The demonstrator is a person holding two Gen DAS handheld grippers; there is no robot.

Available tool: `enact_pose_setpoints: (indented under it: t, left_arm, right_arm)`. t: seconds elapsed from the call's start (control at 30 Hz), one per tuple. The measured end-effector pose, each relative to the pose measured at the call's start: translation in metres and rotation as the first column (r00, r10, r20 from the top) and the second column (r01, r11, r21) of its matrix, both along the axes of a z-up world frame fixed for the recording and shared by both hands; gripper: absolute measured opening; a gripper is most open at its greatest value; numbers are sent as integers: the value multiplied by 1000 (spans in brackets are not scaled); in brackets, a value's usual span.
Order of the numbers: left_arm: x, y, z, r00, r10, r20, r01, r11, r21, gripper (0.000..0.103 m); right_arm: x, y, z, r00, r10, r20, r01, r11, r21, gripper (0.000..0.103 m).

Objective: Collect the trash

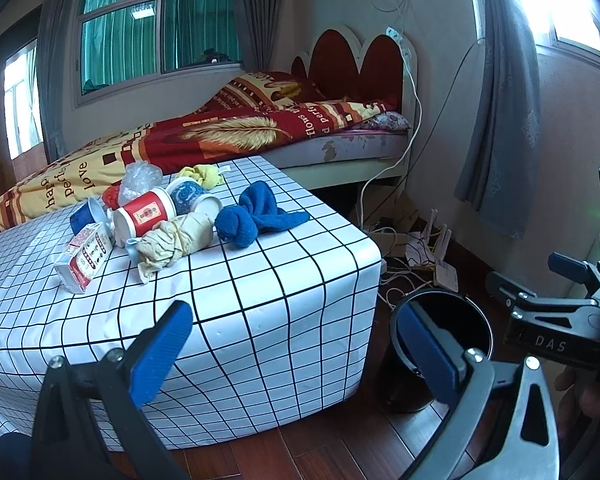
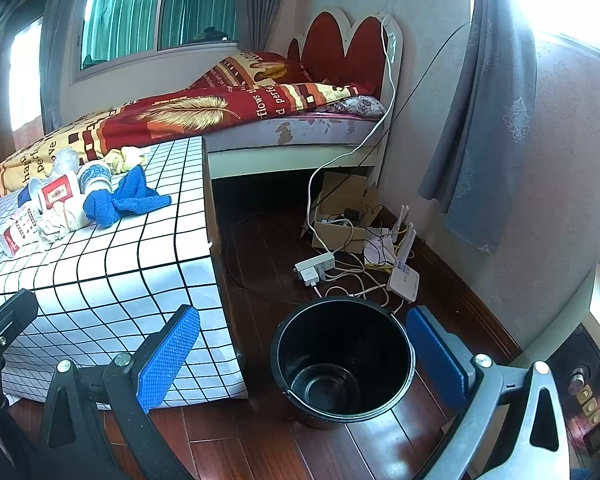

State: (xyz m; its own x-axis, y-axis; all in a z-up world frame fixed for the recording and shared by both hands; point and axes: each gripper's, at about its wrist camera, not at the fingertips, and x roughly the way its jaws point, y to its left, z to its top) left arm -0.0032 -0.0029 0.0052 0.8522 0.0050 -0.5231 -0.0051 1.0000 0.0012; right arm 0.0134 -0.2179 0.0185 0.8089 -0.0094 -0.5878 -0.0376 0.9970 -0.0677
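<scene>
A pile of trash lies on the checked table [image 1: 220,300]: a red and white cup [image 1: 144,216], a blue patterned cup [image 1: 186,194], a small carton [image 1: 85,258], crumpled beige cloth [image 1: 172,242], a blue cloth [image 1: 256,216], a yellow cloth [image 1: 206,174] and clear plastic [image 1: 140,178]. The pile also shows in the right wrist view [image 2: 68,200]. A black bucket [image 2: 342,360] stands empty on the floor right of the table; it also shows in the left wrist view [image 1: 448,320]. My left gripper [image 1: 296,356] is open and empty before the table's corner. My right gripper [image 2: 304,356] is open and empty above the bucket.
A bed [image 1: 228,132] with a red and yellow quilt stands behind the table. A power strip [image 2: 314,266], a router [image 2: 404,276], a cardboard box [image 2: 340,216] and loose cables lie on the wooden floor by the wall. Grey curtains [image 2: 484,120] hang at the right.
</scene>
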Motion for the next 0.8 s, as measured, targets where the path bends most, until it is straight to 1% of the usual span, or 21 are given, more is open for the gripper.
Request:
enact_pose_setpoints:
  t: [0.8]
  left_arm:
    - [3, -3, -1, 1000, -7, -6, 7, 1000, 5, 103]
  right_arm:
    - [0, 2, -4, 1000, 1, -2, -1, 1000, 0, 103]
